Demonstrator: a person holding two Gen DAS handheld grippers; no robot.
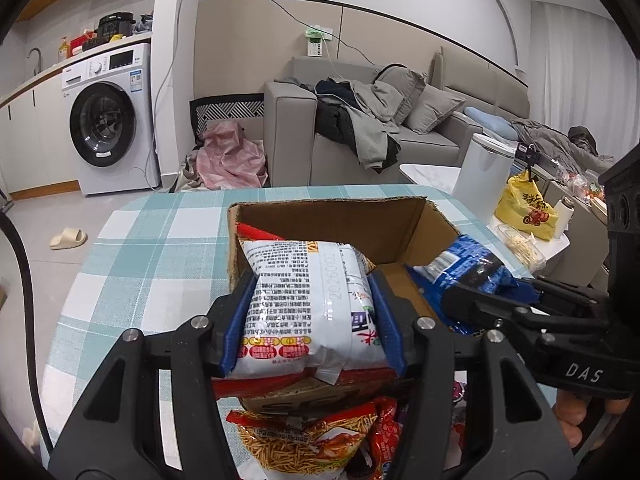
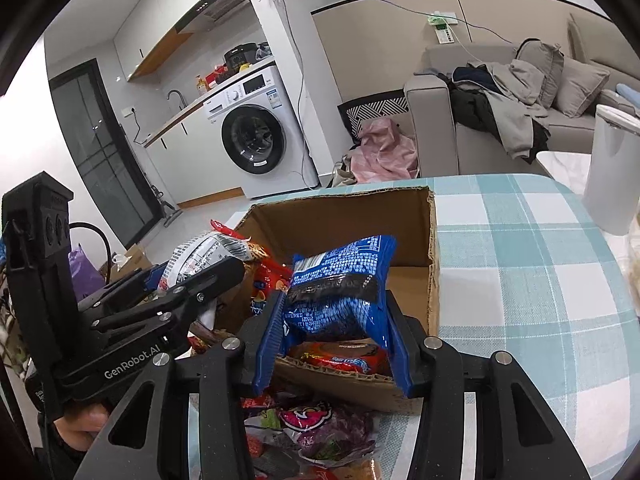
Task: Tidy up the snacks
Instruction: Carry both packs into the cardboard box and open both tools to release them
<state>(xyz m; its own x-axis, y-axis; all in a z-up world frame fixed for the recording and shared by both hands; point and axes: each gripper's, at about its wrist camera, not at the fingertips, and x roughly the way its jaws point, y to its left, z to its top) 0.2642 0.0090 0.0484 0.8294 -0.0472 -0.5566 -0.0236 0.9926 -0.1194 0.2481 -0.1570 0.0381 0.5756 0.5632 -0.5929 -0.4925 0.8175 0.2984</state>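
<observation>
Above the box (image 1: 332,216), left gripper (image 1: 312,316) clamps the white packet (image 1: 304,300), right gripper (image 2: 334,328) the blue packet (image 2: 340,280): light, crushable, slippery film; grip mid-body.

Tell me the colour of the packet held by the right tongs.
Blue packet, printed with white text and a dark band; the right wrist view shows it best.

We see a table (image 1: 132,240) under a teal-and-white checked cloth. On it sits an open cardboard box (image 1: 332,216) (flaps gone, edges torn), and loose snack packets (image 1: 304,436) lie on the cloth against the box's near wall.
</observation>
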